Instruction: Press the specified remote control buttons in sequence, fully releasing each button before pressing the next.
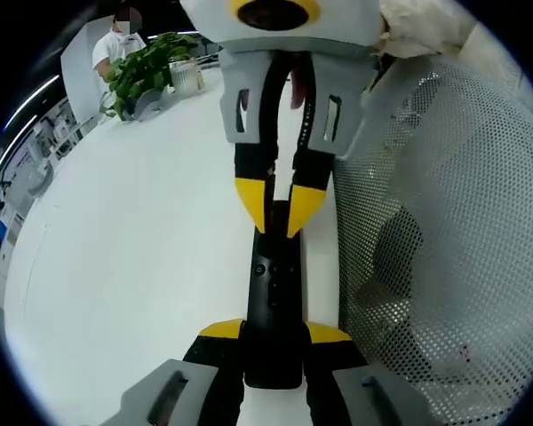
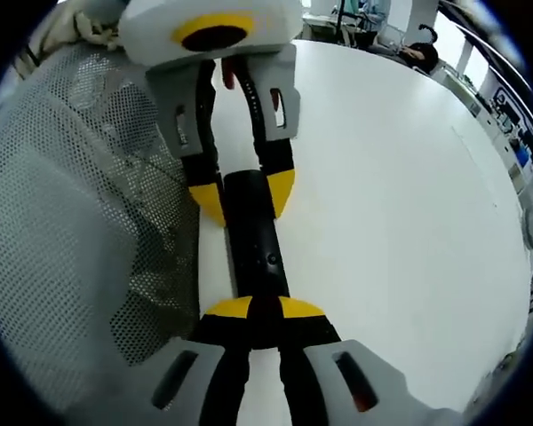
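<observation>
The left gripper [image 1: 274, 332] is clamped on the near end of a black remote control [image 1: 273, 302], which lies lengthwise on the white bench [image 1: 142, 257]. At its far end the right gripper [image 1: 279, 213] comes in with its yellow tips closed to a narrow point touching the remote's top face. A white mesh screen [image 1: 444, 222] stands to the right. A potted plant [image 1: 147, 71] sits far back.

A broad white worktop [image 1: 142, 240] filled the scene, with a white perforated mesh panel [image 1: 462, 204] along one side. At its far end stood a leafy green plant [image 1: 142, 71] beside a seated person [image 1: 117, 43].
</observation>
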